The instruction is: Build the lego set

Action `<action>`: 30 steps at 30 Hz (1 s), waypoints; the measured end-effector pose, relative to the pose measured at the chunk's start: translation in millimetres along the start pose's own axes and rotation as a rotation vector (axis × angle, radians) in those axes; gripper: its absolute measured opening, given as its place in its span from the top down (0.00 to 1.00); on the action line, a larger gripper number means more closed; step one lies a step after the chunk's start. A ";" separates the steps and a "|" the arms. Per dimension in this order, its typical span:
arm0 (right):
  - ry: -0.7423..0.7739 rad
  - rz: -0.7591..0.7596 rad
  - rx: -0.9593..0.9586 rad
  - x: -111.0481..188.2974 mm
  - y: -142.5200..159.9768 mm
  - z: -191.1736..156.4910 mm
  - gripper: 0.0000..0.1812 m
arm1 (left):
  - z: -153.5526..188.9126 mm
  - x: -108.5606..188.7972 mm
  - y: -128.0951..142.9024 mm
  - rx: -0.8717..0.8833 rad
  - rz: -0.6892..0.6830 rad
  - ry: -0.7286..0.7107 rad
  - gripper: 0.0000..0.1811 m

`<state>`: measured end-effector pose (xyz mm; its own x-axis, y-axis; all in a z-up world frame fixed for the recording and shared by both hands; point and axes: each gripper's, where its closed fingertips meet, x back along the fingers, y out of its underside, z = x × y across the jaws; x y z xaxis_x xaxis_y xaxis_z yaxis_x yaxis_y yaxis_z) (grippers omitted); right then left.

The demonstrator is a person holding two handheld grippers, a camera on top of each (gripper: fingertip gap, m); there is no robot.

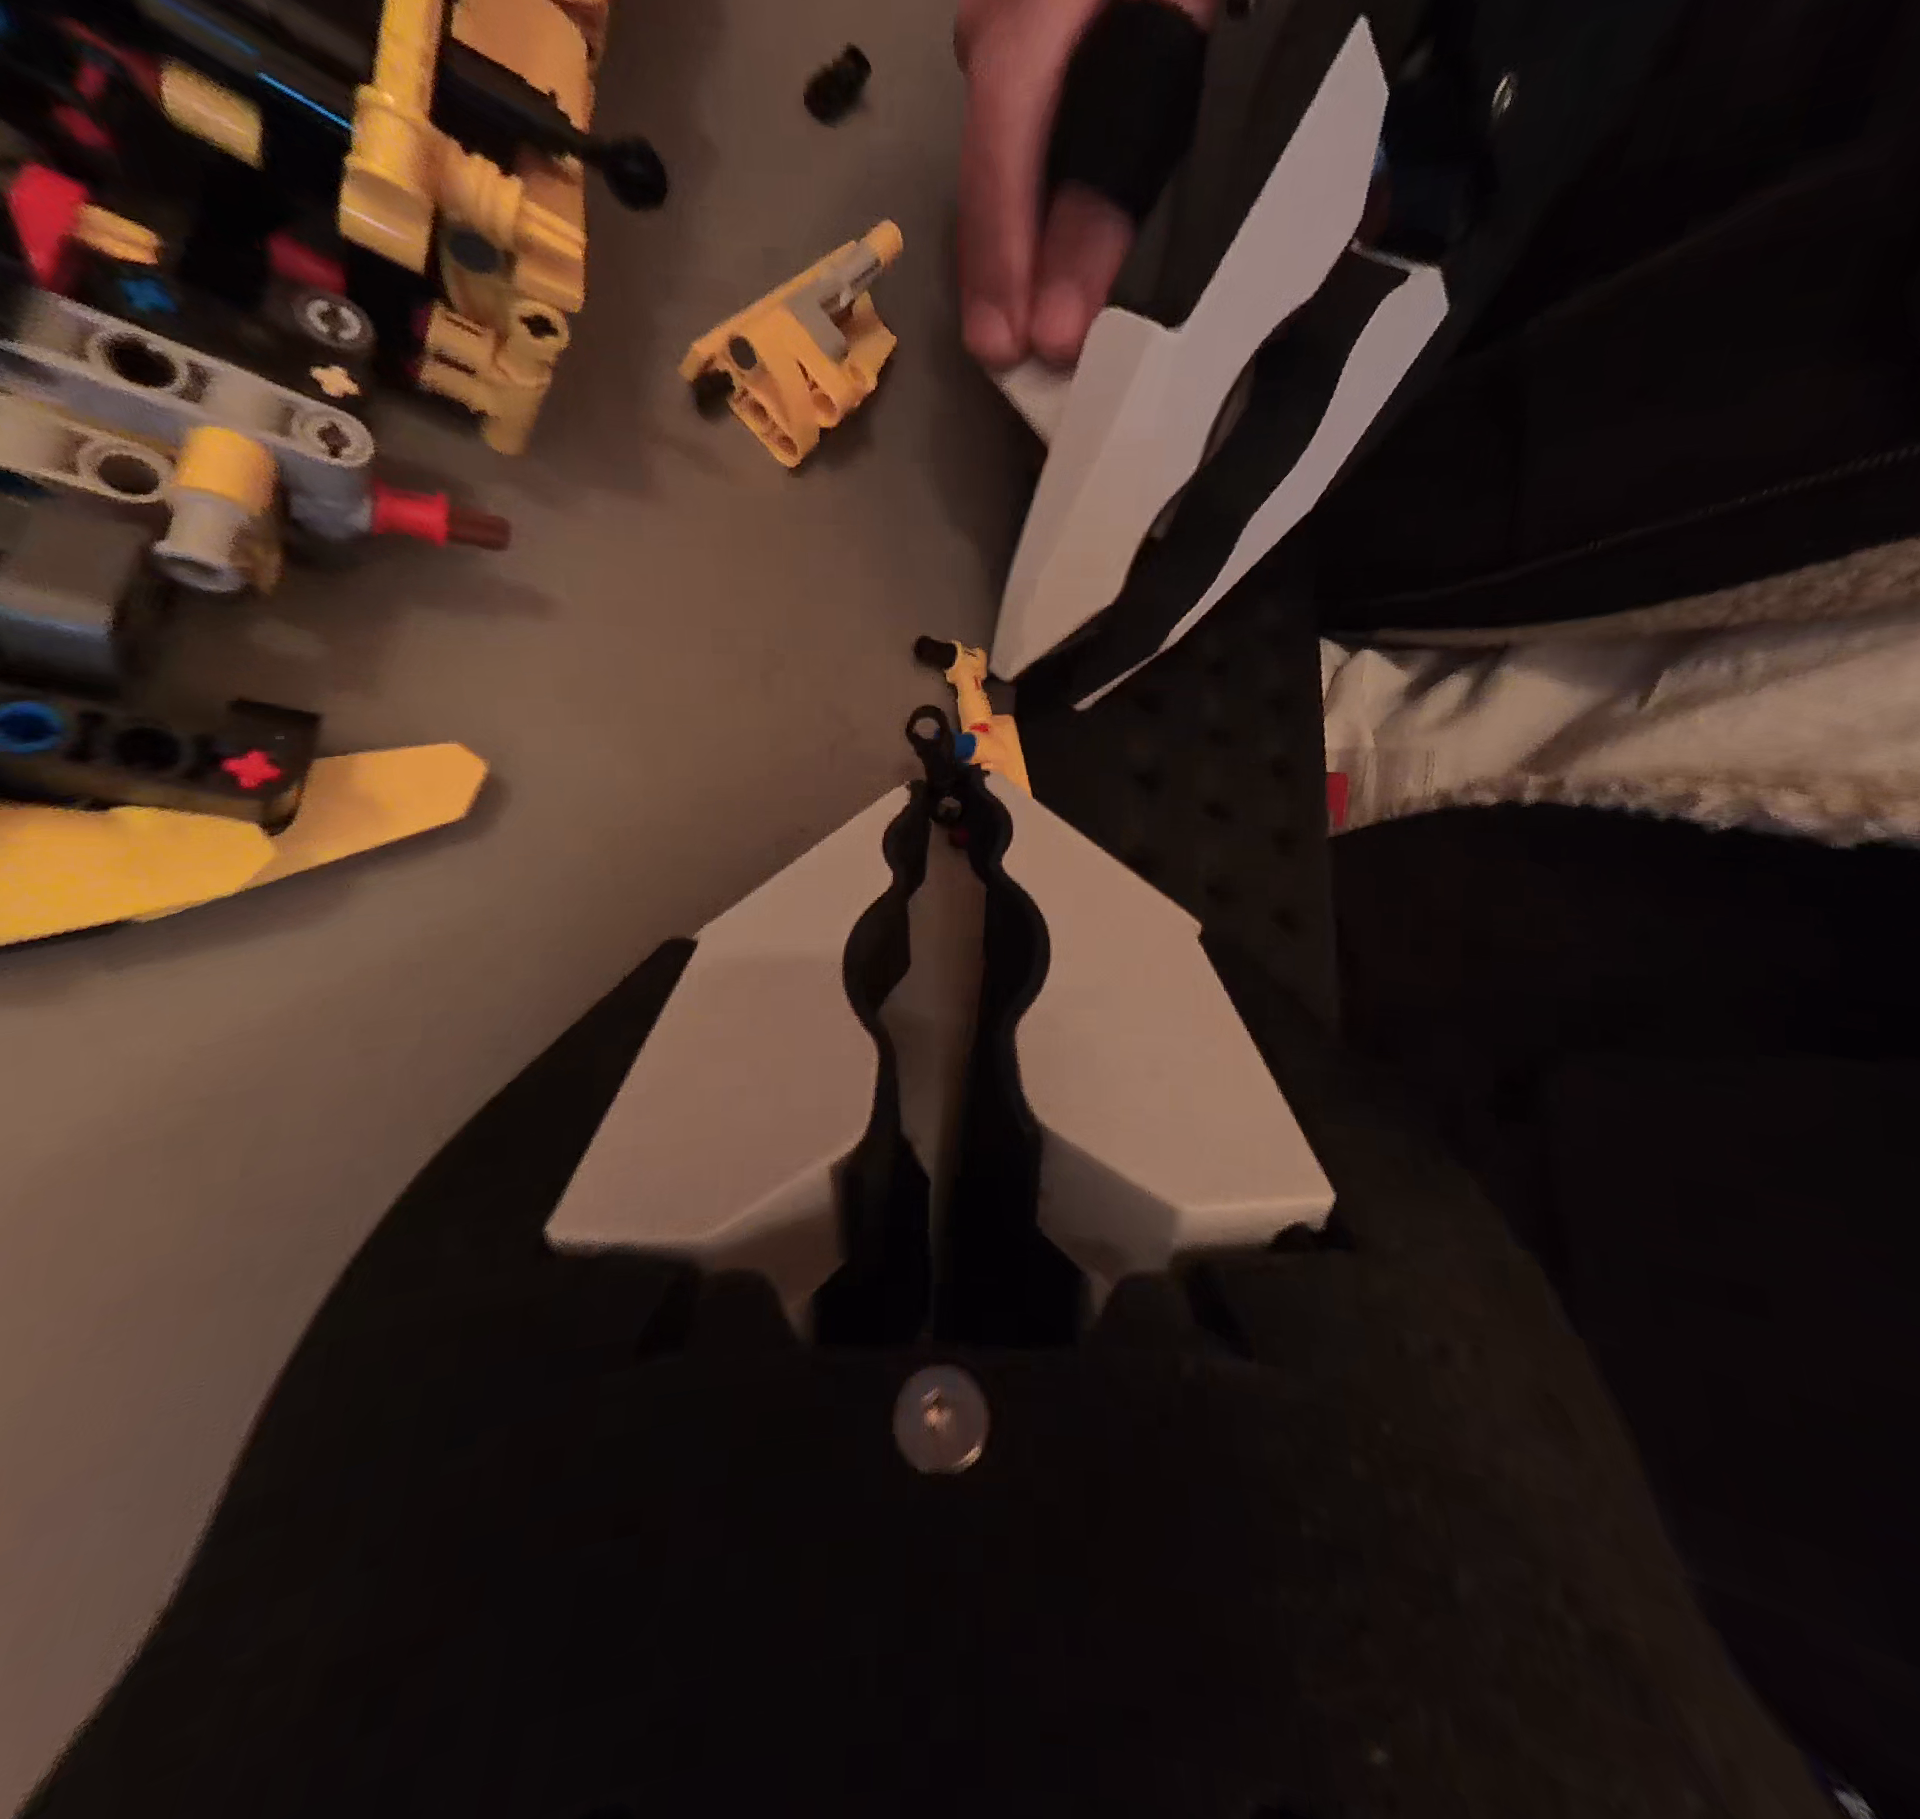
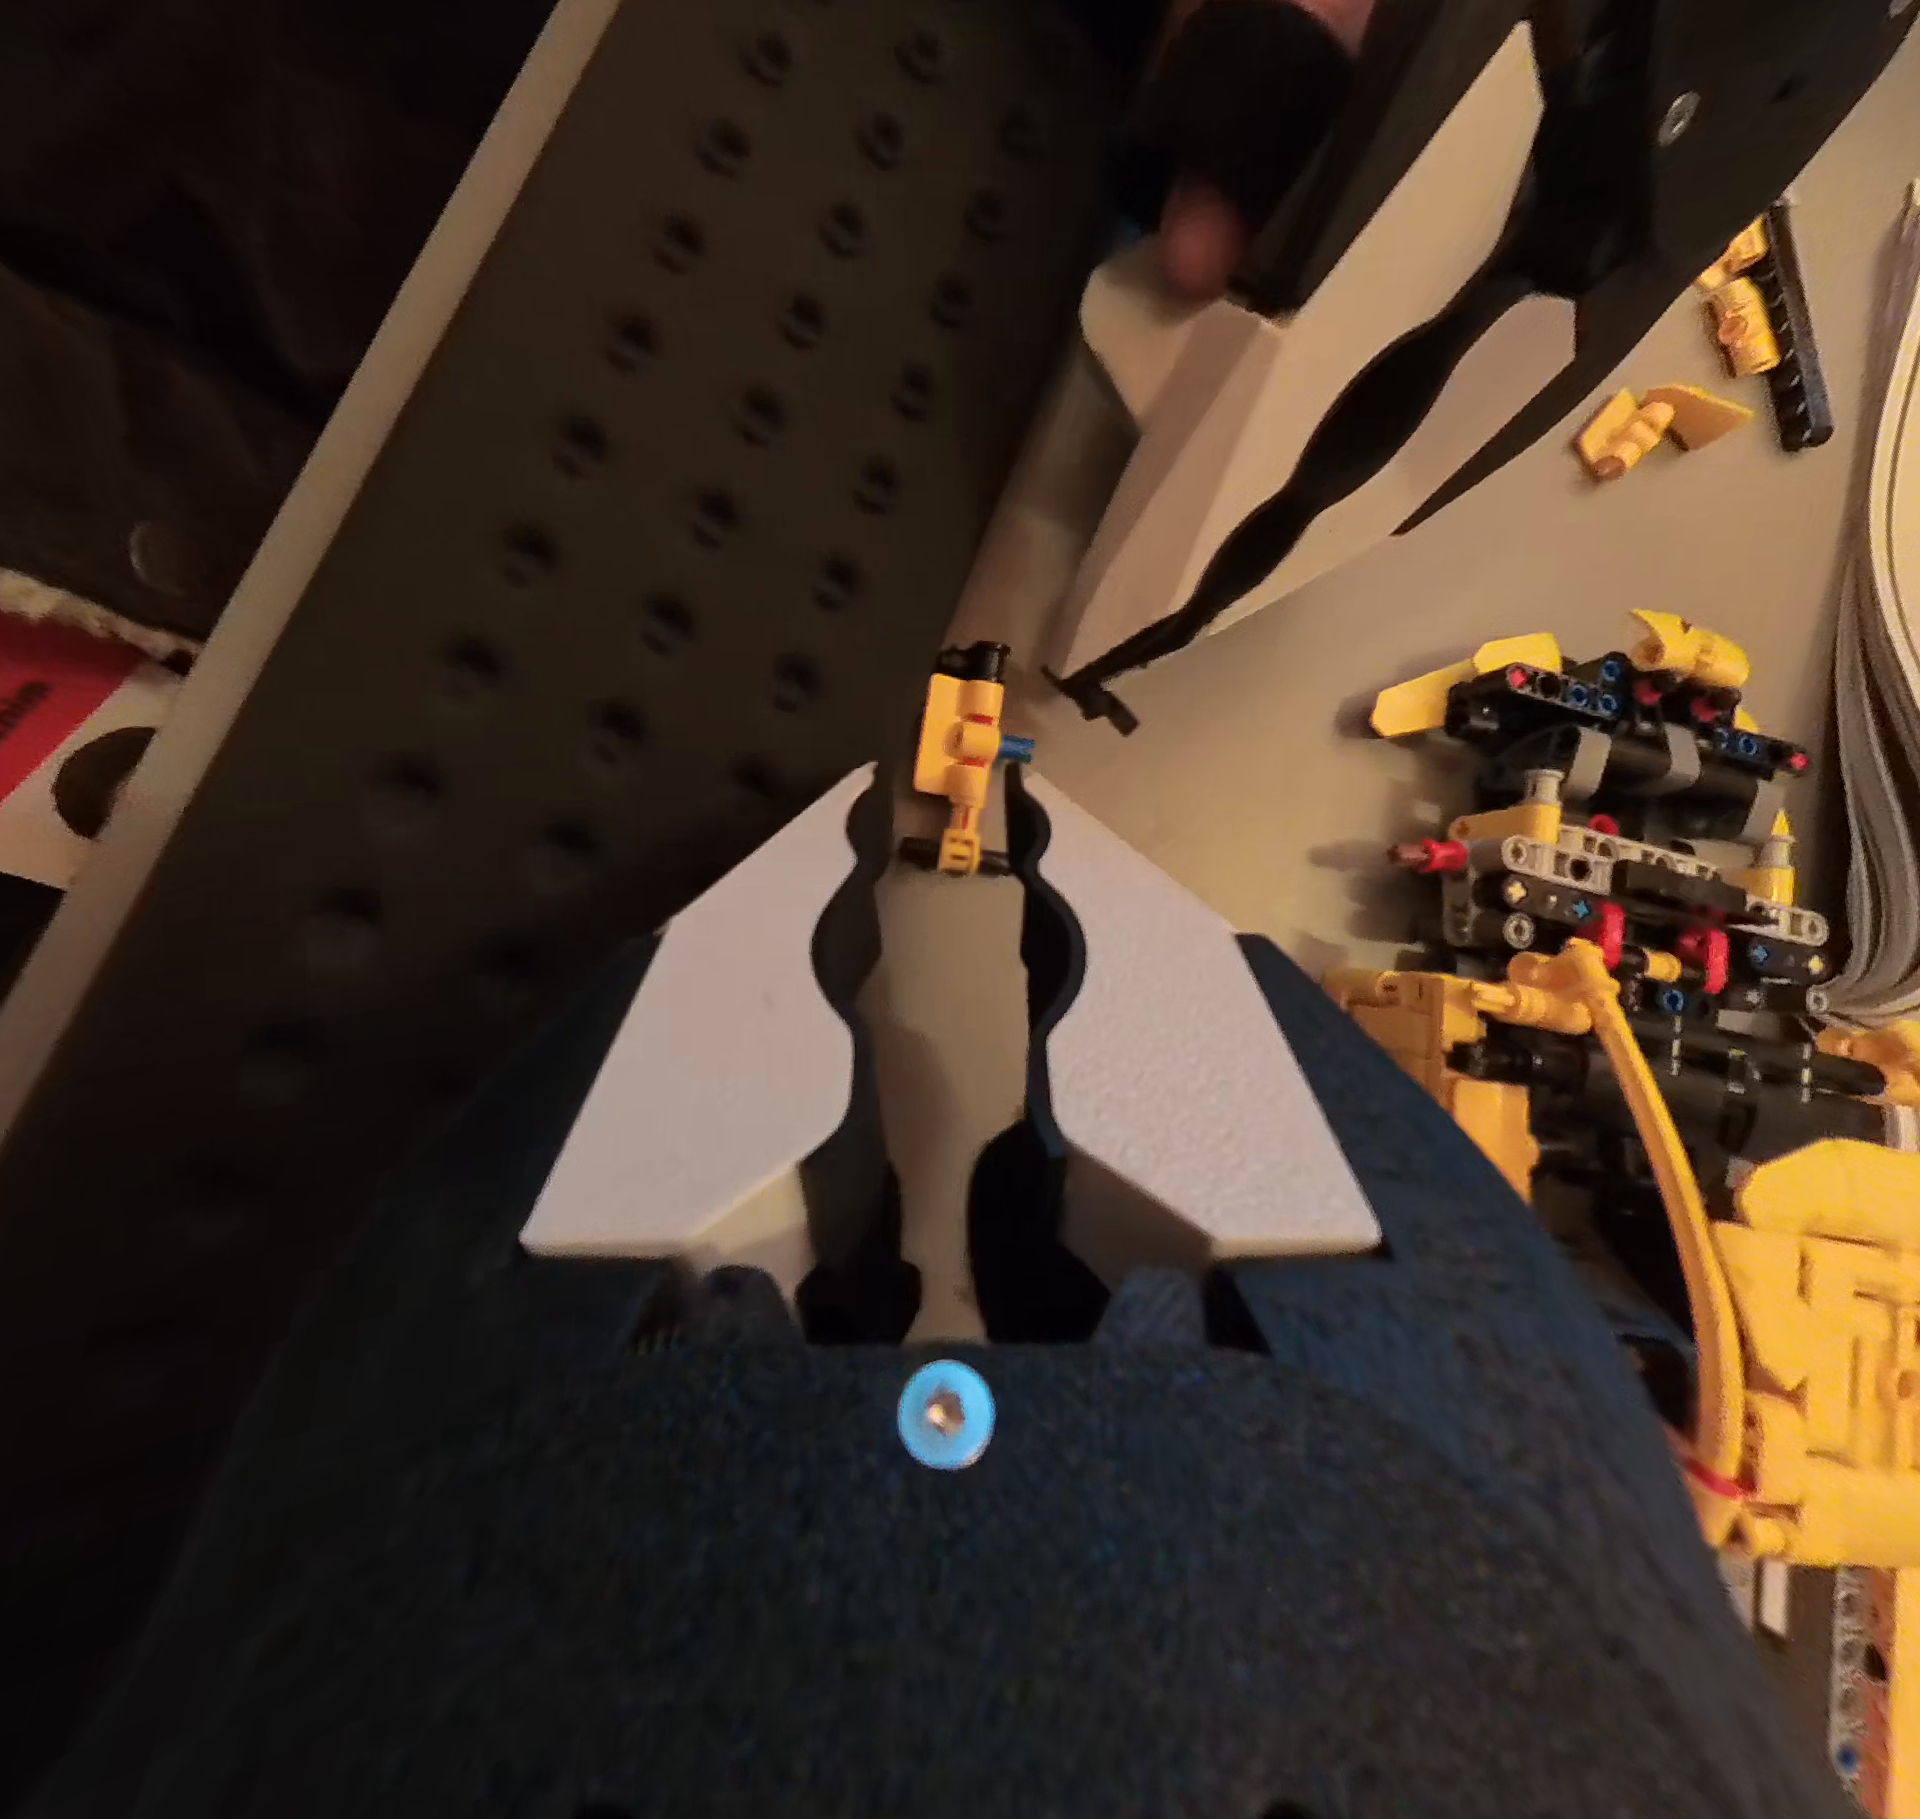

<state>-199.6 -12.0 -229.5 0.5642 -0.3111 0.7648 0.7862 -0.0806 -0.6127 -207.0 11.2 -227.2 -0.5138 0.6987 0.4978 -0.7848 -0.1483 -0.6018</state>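
Grippers meet nose to nose over the tabletop [image 2: 1195, 772], each carrying half of a joint. My left gripper [image 1: 945, 803] is clamped shut on a thin black link [image 1: 932, 746] with a ring end, which pokes out just past its tips. My right gripper [image 2: 940, 824] has its jaws part way apart, and a small yellow block [image 2: 961, 741] sits between the tips; a black cross pin at its near end seems to bridge the two fingers, so I judge it gripped, though the contact is hard to read. A blue peg sticks out of the block's side toward the black link, which I take as the reason both are held at this angle: ring onto peg.

Room is tight on one flank. A dark studded plate [image 2: 665, 481] runs right alongside the right gripper, touching or nearly touching the yellow block (I cannot tell which). On the other flank the tabletop is bare near the tips, then the big yellow and black model [image 2: 1621, 938] sits farther out. From the left gripper, a loose yellow piece [image 1: 800, 346] lies ahead, well apart.
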 end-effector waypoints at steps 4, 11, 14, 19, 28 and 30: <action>0.000 -0.036 0.036 -7.1 5.7 4.5 0.89 | -0.1 -2.3 3.6 -0.009 -0.022 -0.006 0.96; 0.089 -0.089 0.127 -12.7 11.6 14.2 0.90 | -1.4 -4.4 4.0 -0.008 -0.026 0.000 0.96; 0.204 -0.068 0.125 -9.0 12.8 33.8 0.93 | -2.4 -4.3 3.5 -0.015 -0.023 -0.011 0.96; 0.202 -0.026 0.109 0.8 11.2 30.5 0.88 | -8.5 -0.5 -0.7 0.000 0.016 -0.038 0.96; 0.136 -0.021 0.119 -7.2 8.8 19.5 0.85 | -8.5 2.3 -4.6 -0.028 0.052 -0.046 0.97; 0.087 0.015 0.073 -4.4 3.4 15.6 0.85 | -8.6 3.0 -5.6 -0.035 0.060 -0.053 0.96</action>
<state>-195.5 3.9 -231.8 0.5540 -0.3933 0.7337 0.7961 -0.0074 -0.6051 -201.2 20.1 -227.8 -0.5777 0.6515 0.4917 -0.7399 -0.1636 -0.6525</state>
